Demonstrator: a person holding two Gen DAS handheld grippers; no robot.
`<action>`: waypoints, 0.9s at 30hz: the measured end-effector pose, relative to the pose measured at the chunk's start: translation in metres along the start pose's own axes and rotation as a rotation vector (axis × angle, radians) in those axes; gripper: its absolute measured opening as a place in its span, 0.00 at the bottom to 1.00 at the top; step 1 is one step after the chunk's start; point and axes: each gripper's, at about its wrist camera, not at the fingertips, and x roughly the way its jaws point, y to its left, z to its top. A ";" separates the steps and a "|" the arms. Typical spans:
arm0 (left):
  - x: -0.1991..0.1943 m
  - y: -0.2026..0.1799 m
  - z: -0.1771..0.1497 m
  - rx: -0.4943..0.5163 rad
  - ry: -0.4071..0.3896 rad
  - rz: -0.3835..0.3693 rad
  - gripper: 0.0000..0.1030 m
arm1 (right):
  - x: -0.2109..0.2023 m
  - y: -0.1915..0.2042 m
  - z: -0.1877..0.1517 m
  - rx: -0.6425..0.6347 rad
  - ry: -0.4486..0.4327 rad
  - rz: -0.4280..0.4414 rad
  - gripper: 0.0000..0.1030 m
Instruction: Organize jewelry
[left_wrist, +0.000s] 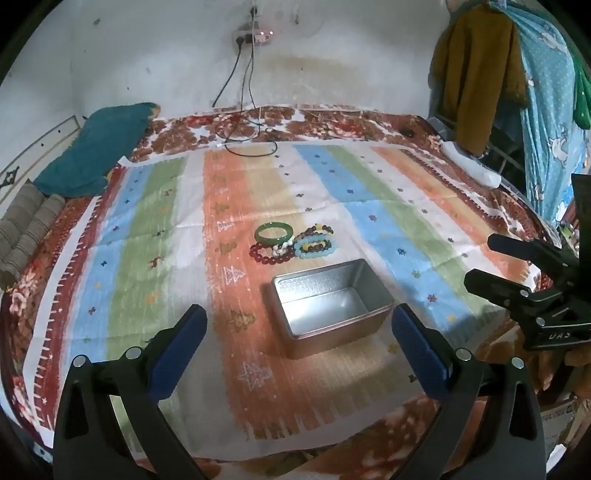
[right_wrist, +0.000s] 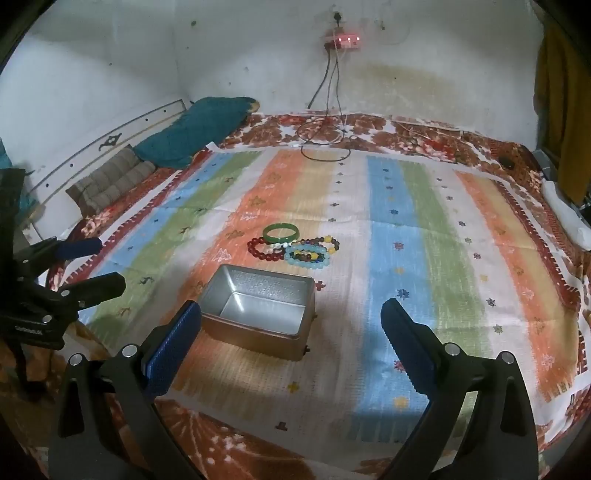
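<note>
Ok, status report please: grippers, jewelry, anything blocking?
Left hand-held gripper open, empty. Right hand-held gripper open, empty. Bracelets piled on cloth behind empty tin. Nothing in the way.

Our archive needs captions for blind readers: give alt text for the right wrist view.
An empty metal tin sits on a striped cloth, with a green bangle and beaded bracelets just beyond it. The open right gripper frames the foreground.

both wrist views look steeply down from near over the striped cloth (left_wrist: 236, 206), sharing the metal tin (left_wrist: 332, 314) and bracelets (right_wrist: 295, 245).
</note>
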 end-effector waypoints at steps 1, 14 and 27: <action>0.000 0.001 0.001 -0.006 -0.003 0.003 0.95 | 0.000 0.000 0.000 0.000 0.000 0.000 0.96; -0.009 -0.001 -0.003 -0.030 -0.055 -0.013 0.95 | 0.001 0.001 0.000 -0.005 0.003 0.001 0.96; -0.003 0.000 -0.006 -0.043 -0.047 -0.020 0.95 | 0.008 0.001 -0.001 -0.001 0.023 -0.004 0.96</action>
